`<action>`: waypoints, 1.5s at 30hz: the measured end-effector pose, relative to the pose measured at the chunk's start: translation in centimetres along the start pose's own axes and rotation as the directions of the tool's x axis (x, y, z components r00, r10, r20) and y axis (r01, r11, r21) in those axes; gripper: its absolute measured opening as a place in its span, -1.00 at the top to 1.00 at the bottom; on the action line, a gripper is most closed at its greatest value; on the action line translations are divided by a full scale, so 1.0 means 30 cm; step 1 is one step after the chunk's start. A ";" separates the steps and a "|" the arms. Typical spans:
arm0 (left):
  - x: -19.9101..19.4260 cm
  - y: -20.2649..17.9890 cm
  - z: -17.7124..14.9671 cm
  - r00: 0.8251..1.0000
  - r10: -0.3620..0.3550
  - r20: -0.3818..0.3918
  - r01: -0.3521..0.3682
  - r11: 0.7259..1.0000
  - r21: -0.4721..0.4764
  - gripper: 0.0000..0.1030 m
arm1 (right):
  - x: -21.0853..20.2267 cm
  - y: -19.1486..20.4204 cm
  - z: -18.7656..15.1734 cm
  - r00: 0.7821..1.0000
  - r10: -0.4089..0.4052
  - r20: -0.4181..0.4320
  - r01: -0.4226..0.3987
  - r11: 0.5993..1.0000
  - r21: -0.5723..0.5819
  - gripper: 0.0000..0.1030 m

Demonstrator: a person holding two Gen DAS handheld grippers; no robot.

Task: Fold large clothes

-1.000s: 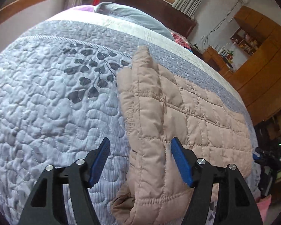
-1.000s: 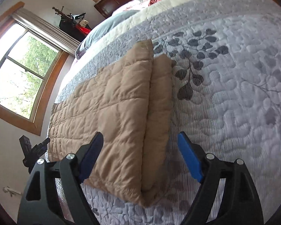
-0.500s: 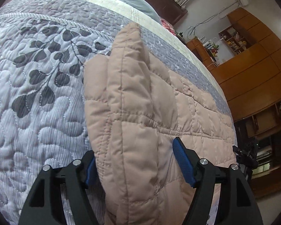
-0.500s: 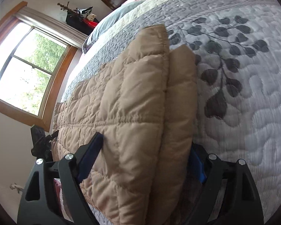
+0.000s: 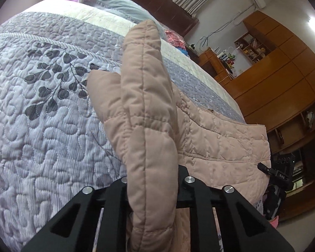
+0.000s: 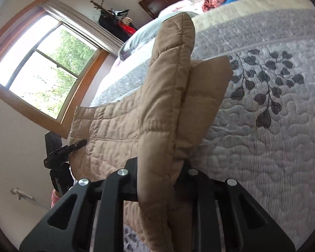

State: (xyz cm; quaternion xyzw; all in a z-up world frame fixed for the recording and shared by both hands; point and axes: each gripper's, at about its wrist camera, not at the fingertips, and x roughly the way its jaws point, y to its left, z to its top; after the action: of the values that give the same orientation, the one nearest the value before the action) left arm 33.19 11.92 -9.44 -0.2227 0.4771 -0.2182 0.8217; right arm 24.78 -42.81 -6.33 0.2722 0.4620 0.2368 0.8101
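Grey quilt (image 5: 42, 126) — both tongs (image 5: 153, 180) (image 6: 157, 168) closing, pinching tan jacket (image 5: 220, 142).

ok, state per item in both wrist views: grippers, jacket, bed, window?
left gripper: jaws closing, pads clamped on the jacket's folded edge
right gripper: jaws closing, also clamped on that edge
quilted jacket: partly folded, gripped edge raised off the bed, the rest lying flat
quilted bedspread: spread flat under the jacket
window: shut, curtain drawn aside
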 end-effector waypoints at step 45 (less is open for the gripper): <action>-0.247 0.037 -0.508 0.971 0.236 0.046 -0.237 0.971 0.039 -0.01 | -0.175 -0.055 -0.498 0.974 -0.213 -0.081 0.214 0.977 0.003 0.05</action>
State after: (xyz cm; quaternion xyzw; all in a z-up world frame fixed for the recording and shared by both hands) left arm 16.60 14.64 -11.78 -0.1504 0.4785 -0.1247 0.8561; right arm 9.46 -44.05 -10.51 0.2161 0.5223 0.1564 0.8100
